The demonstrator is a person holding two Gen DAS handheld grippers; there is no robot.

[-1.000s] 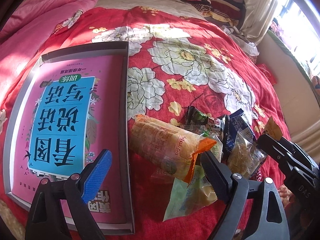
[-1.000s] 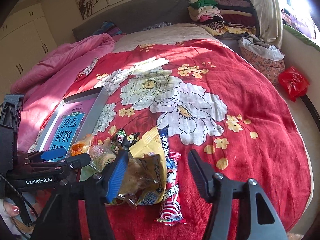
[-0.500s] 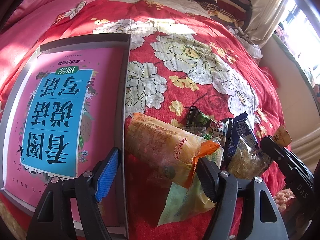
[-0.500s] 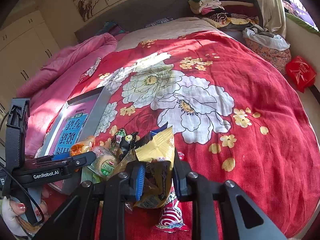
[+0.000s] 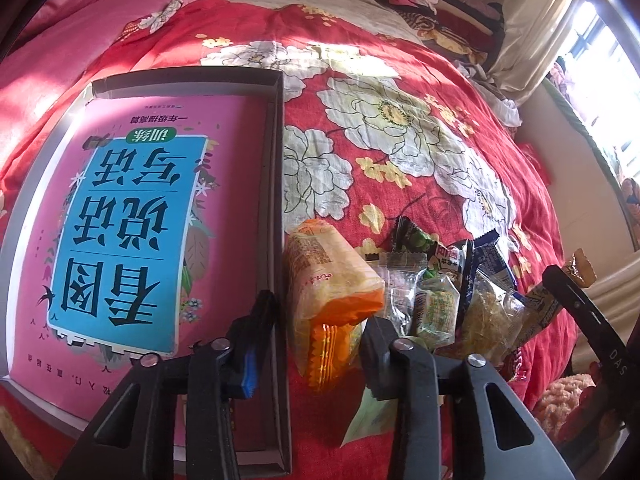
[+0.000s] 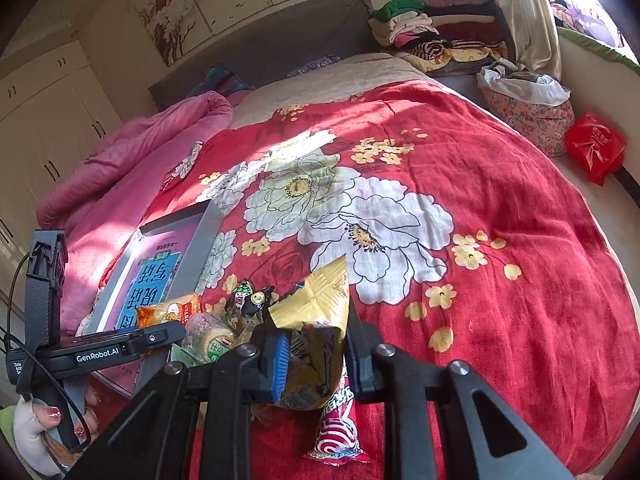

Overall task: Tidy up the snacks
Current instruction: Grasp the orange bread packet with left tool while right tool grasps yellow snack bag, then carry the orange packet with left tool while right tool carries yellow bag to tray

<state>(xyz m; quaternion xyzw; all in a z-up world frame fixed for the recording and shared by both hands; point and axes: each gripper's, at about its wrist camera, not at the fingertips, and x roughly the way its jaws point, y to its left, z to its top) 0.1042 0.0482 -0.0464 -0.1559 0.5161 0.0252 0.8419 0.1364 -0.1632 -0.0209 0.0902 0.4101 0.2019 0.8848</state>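
Right gripper (image 6: 316,354) clamps gold packet (image 6: 316,344); left gripper (image 5: 310,344), jaws just closing, pinches orange packet (image 5: 332,300); tray wall (image 5: 278,200) crowds its left finger.

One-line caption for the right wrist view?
Right gripper clamps a gold snack packet above the snack pile on a red floral bedspread.

Tray (image 5: 280,128) near corner cut off by frame edge, green packet (image 5: 360,420) mostly behind left gripper's fingers (image 5: 380,344)
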